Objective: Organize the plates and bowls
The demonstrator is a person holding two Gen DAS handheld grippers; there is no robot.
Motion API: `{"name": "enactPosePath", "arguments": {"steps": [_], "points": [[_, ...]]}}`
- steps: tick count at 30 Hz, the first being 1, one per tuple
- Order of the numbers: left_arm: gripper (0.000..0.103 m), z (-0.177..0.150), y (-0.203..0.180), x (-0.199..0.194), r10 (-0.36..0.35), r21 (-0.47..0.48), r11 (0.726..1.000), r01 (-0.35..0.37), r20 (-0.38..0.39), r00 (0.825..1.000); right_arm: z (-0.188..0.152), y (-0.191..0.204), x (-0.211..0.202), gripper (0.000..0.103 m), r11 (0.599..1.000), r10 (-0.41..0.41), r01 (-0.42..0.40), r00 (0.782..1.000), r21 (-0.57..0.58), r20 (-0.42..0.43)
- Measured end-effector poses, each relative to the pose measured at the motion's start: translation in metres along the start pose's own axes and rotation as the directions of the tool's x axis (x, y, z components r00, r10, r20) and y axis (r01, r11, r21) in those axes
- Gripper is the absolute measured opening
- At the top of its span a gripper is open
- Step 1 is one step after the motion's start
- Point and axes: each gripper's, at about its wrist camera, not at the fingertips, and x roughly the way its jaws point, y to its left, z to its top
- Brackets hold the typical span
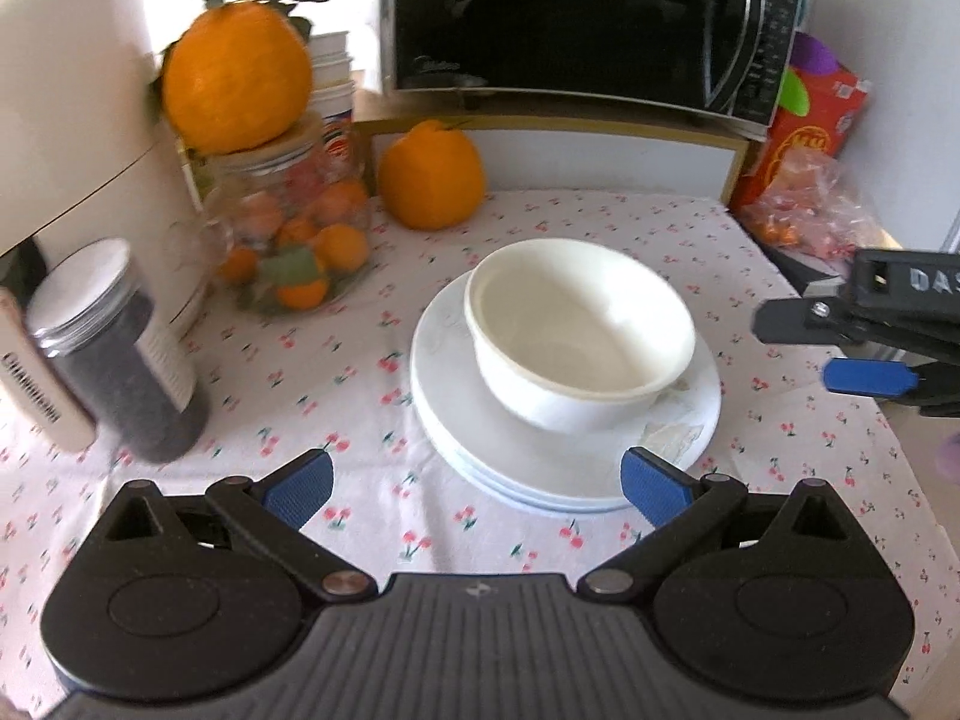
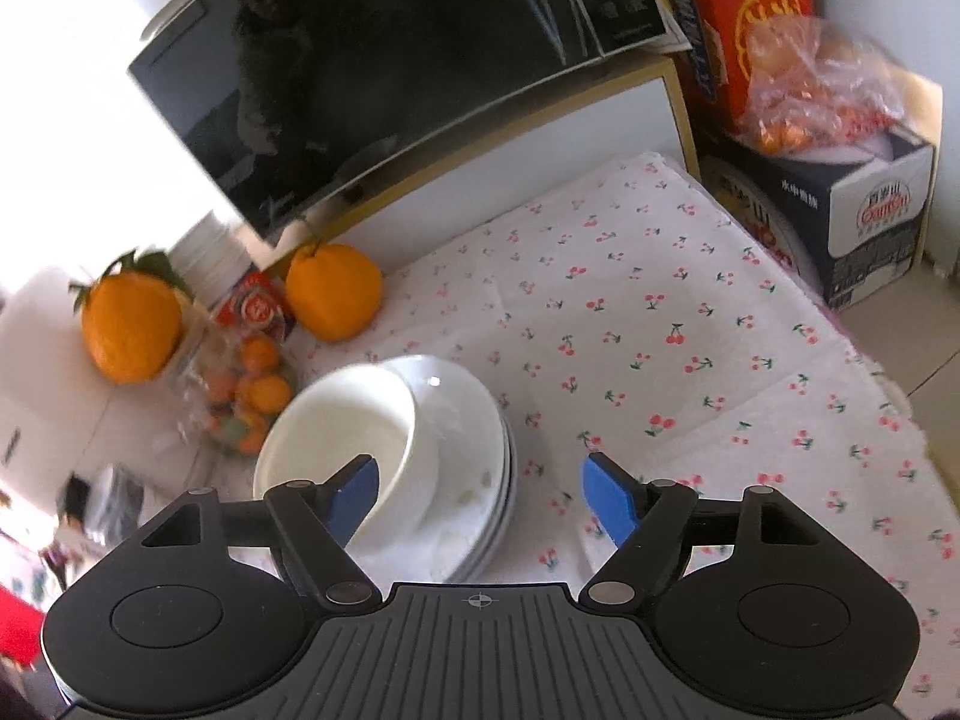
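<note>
A white bowl (image 1: pixel 579 330) stands upright, a little off centre, on a stack of white plates (image 1: pixel 456 420) on the cherry-print tablecloth. My left gripper (image 1: pixel 477 474) hovers at the near edge of the stack, open, with its blue pads wide apart and holding nothing. My right gripper (image 1: pixel 798 351) comes in from the right side, apart from the plates, its jaws open. In the right wrist view the bowl (image 2: pixel 348 420) and plates (image 2: pixel 474 420) lie low on the left. There the right gripper (image 2: pixel 483 483) stands open above them, gripping nothing.
A black microwave (image 1: pixel 558 18) sits on a shelf at the back. On the left are two large oranges (image 1: pixel 432 177), a glass jar of small oranges (image 1: pixel 294 240), a dark jar (image 1: pixel 120 354) and a white appliance (image 1: pixel 72 96). A red box (image 2: pixel 762 18), a bag (image 2: pixel 822 84) and a carton (image 2: pixel 864 222) stand on the right.
</note>
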Motion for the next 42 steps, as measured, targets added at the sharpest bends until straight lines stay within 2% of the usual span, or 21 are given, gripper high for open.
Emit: {"name": "enactPosePath", "arguments": {"steps": [6,8,12,20,42], "points": [[0.102,-0.007,0.001,-0.015,0.028,-0.031,0.999,-0.029,-0.011,1.000,-0.015,0.008,-0.019,0.081,0.996,-0.025,0.023,0.999,-0.086,-0.024],[0.102,-0.009,0.001,-0.017,0.057,-0.035,0.998,-0.058,-0.021,0.998,-0.020,0.010,-0.024,0.082,0.994,-0.036,0.033,0.999,-0.104,-0.030],[0.103,-0.016,0.001,-0.021,0.090,-0.044,0.995,-0.092,-0.045,0.995,-0.030,0.015,-0.028,0.087,0.988,-0.068,0.061,0.997,-0.139,-0.041],[0.103,-0.023,0.003,-0.025,0.140,-0.075,0.986,-0.148,-0.096,0.985,-0.044,0.029,-0.028,0.088,0.962,-0.122,0.106,0.991,-0.252,-0.049],[0.103,-0.024,-0.005,-0.022,0.108,-0.047,0.992,-0.114,-0.115,0.988,-0.047,0.035,-0.018,0.088,0.956,-0.143,0.112,0.985,-0.272,-0.096]]}}
